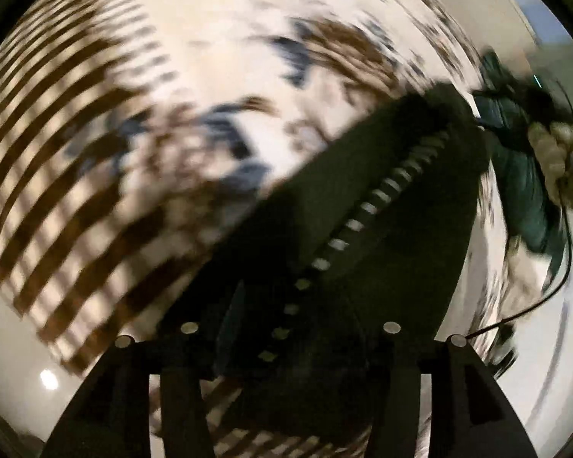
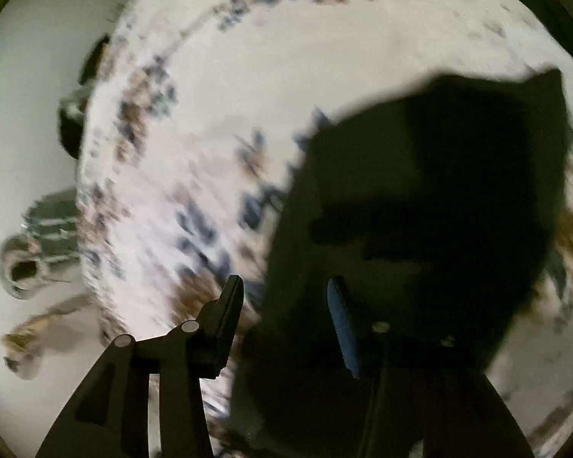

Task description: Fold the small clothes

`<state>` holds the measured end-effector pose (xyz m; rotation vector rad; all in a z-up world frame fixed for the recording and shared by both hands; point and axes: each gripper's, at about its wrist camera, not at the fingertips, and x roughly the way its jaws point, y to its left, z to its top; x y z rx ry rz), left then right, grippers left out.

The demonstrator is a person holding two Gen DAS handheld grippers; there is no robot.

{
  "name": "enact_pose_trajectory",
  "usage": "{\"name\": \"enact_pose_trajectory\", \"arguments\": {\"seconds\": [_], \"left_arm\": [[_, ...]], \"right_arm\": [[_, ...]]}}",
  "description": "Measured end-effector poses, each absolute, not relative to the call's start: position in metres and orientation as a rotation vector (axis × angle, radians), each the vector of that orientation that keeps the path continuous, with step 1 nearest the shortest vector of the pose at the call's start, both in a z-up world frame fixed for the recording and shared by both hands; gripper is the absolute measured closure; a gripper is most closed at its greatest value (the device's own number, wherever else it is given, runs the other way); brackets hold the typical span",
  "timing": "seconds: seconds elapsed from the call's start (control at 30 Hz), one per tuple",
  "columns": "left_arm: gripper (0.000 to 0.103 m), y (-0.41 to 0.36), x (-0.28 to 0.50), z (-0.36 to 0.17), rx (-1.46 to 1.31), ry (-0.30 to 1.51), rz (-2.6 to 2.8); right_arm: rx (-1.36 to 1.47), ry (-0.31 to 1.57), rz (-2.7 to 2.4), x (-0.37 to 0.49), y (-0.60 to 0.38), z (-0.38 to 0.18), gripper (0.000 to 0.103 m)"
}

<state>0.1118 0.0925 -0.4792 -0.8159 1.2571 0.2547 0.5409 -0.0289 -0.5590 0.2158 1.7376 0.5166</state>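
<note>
A dark garment (image 1: 363, 210) with a row of pale marks fills the middle of the blurred left wrist view and hides my left gripper's (image 1: 286, 347) fingertips; it seems caught between the jaws. The same dark cloth (image 2: 431, 210) hangs over the right half of the right wrist view. My right gripper (image 2: 286, 301) has its fingers (image 2: 229, 305) spread apart, with the cloth draped over the right finger. Under both lies a white cloth with brown and blue print (image 2: 210, 133).
A brown-and-white striped fabric (image 1: 68, 175) lies at the left in the left wrist view. The other gripper and a gloved hand (image 1: 554, 160) show at its right edge. Small metal and brown items (image 2: 23, 267) sit on the white table at the left.
</note>
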Motion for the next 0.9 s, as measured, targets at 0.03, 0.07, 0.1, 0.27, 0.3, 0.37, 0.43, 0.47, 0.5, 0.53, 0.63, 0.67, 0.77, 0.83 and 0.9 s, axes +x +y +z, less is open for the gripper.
{"name": "enact_pose_trajectory", "arguments": {"seconds": [0.03,0.07,0.1,0.27,0.3,0.37,0.43,0.47,0.5,0.53,0.63,0.67,0.77,0.83,0.9], "left_arm": [[0.055,0.085,0.121,-0.482,-0.764,1.277,0.243],[0.055,0.079,0.127,-0.485,-0.734,1.283,0.229],[0.056,0.073,0.131,-0.489,-0.7,1.294,0.219],[0.098,0.07,0.129,-0.502,-0.661,1.29,0.241],[0.098,0.074,0.127,-0.501,-0.682,1.28,0.24],[0.098,0.082,0.122,-0.501,-0.741,1.279,0.201],[0.094,0.088,0.117,-0.502,-0.804,1.282,0.161],[0.092,0.09,0.116,-0.503,-0.826,1.286,0.142],[0.082,0.091,0.115,-0.504,-0.834,1.294,0.12],[0.075,0.089,0.116,-0.505,-0.829,1.309,0.11],[0.07,0.083,0.114,-0.509,-0.798,1.359,0.051],[0.07,0.079,0.117,-0.511,-0.767,1.375,0.04],[0.072,0.064,0.122,-0.512,-0.665,1.392,0.009],[0.097,0.061,0.122,-0.506,-0.63,1.364,0.025],[0.098,0.057,0.119,-0.498,-0.594,1.348,0.037]], "right_arm": [[0.188,1.772,0.512,0.53,-0.028,-0.566,0.055],[0.176,1.814,0.525,0.518,-0.024,-0.575,0.055],[0.165,1.864,0.545,0.504,-0.017,-0.584,0.055],[0.201,1.813,0.628,0.46,0.03,-0.598,0.085],[0.259,1.813,0.664,0.459,0.035,-0.597,0.085],[0.384,1.81,0.748,0.457,0.038,-0.59,0.085],[0.352,1.739,0.731,0.452,0.022,-0.57,0.085],[0.331,1.715,0.706,0.446,0.008,-0.562,0.082],[0.306,1.696,0.662,0.435,-0.015,-0.552,0.073],[0.285,1.685,0.629,0.425,-0.032,-0.545,0.067],[0.226,1.673,0.486,0.371,-0.1,-0.53,0.066],[0.22,1.688,0.445,0.349,-0.12,-0.533,0.066],[0.286,1.789,0.314,0.273,-0.175,-0.55,0.065],[0.372,1.864,0.27,0.224,-0.197,-0.571,0.065],[0.415,1.901,0.24,0.186,-0.204,-0.585,0.065]]}}
